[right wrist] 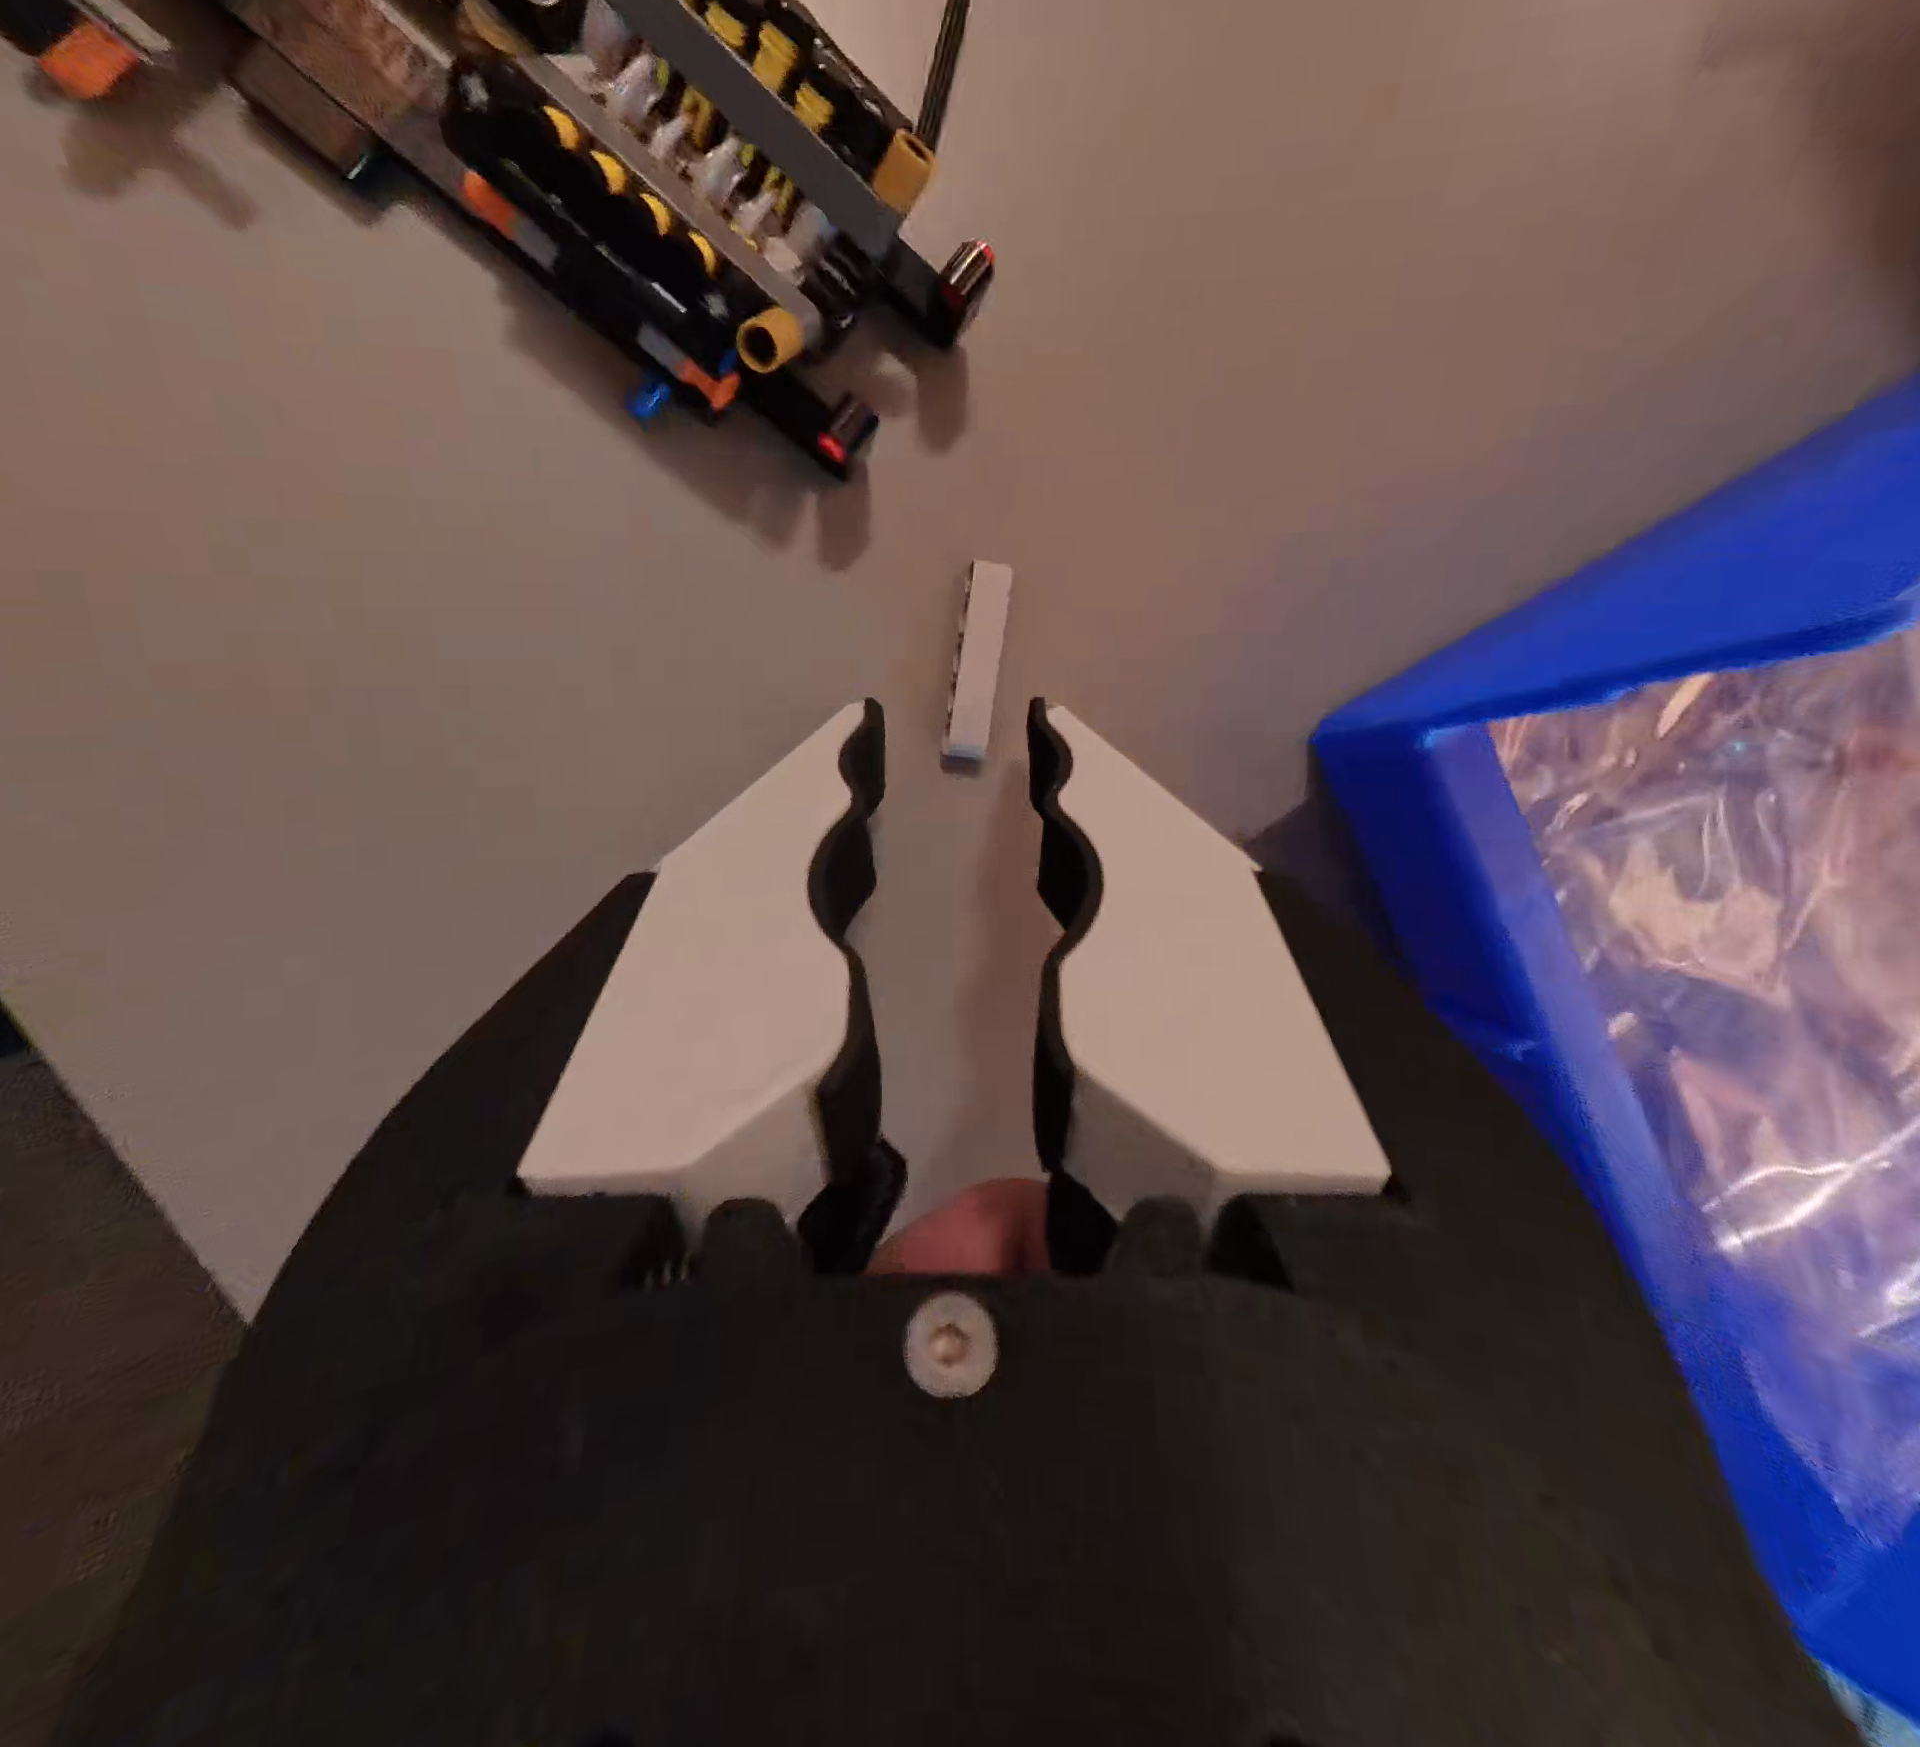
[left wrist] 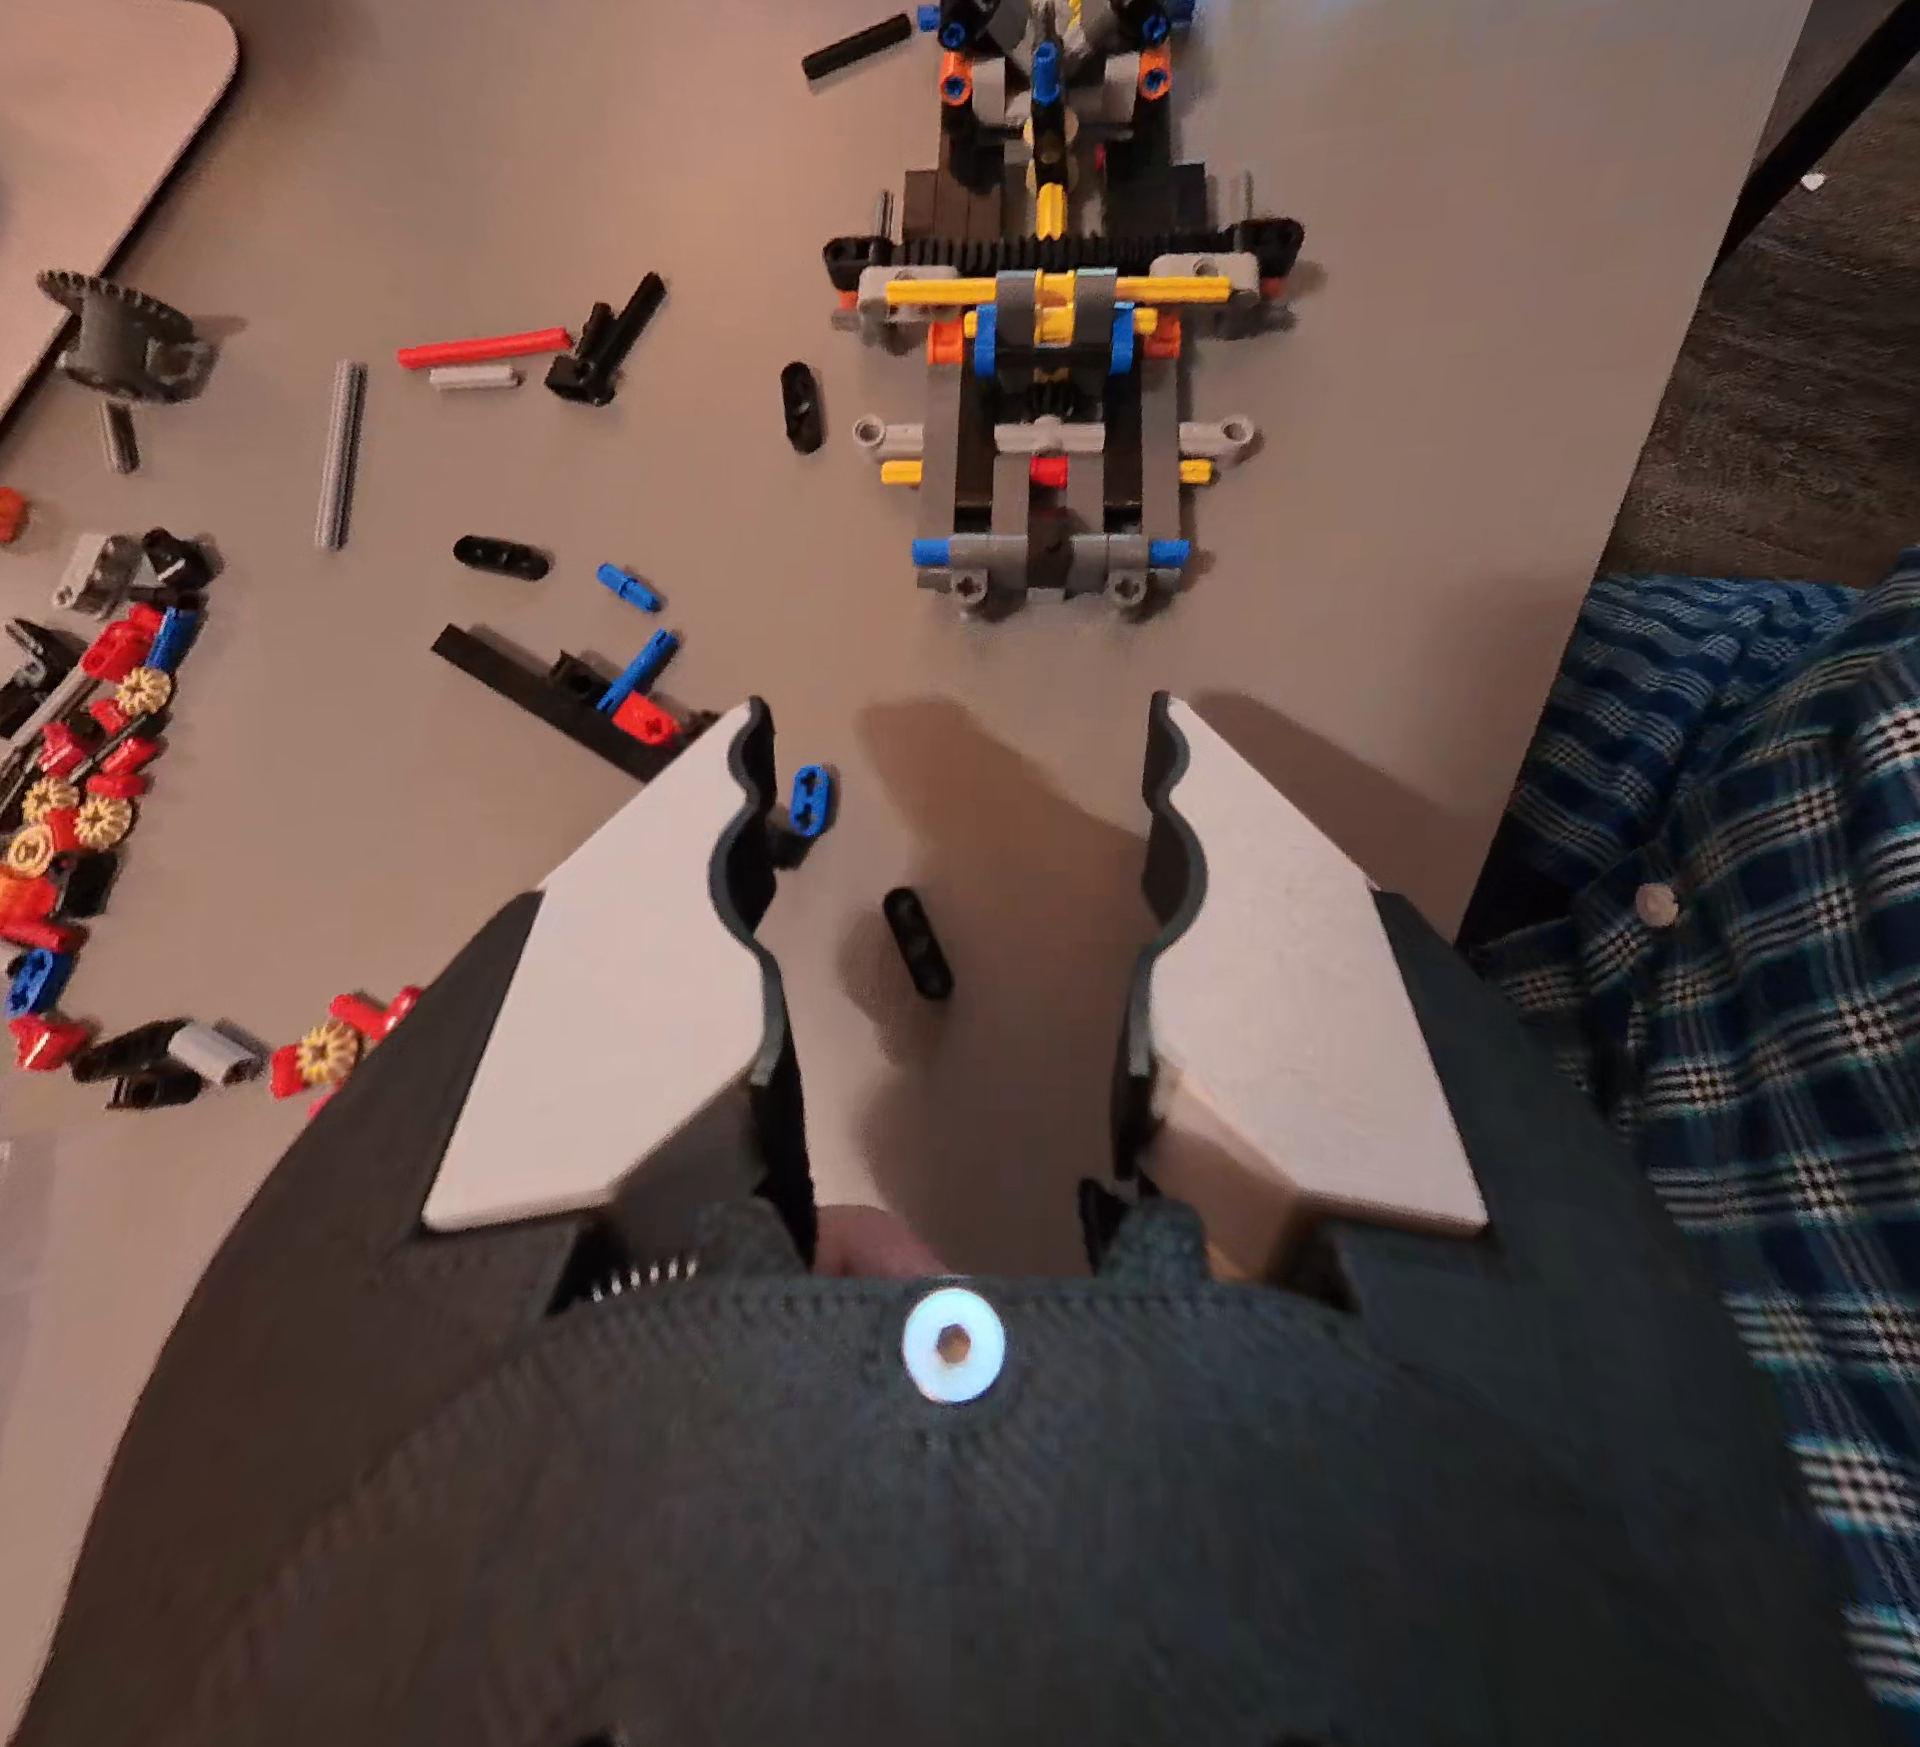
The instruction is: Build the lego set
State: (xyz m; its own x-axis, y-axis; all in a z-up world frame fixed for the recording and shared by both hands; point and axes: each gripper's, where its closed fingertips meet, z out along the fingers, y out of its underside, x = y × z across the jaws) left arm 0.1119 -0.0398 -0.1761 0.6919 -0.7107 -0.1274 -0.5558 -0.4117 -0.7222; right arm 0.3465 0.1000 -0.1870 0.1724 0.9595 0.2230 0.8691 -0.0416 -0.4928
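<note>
Left claw: fingers spread wide, nothing held, tips angled downward.
Right claw: fingers parted by a narrow gap, empty, tips angled downward.
Sleeve: blue plaid, at the left claw's right.

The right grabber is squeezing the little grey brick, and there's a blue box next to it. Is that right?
Not quite. The right gripper is open and squeezes nothing: the little grey brick lies on the table just ahead of its fingertips, in line with the gap, as the right wrist view shows. The blue box is indeed next to it.
</note>
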